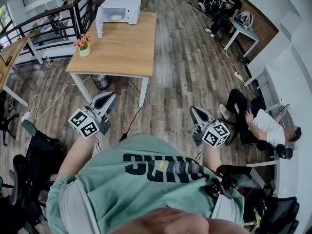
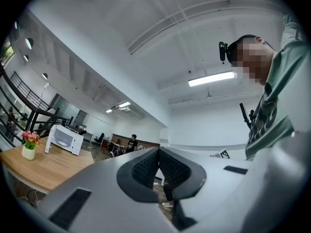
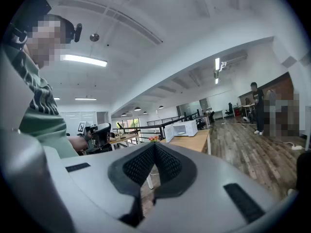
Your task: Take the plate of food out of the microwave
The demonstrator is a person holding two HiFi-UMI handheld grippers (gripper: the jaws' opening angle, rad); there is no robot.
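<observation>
Risking a knocked door or tipped plate if brought in clenched, the left gripper and right gripper are held empty, jaws together, well apart from the table. The pale, round plate is seen inside the open white microwave at the table's far end; its food cannot be made out.
</observation>
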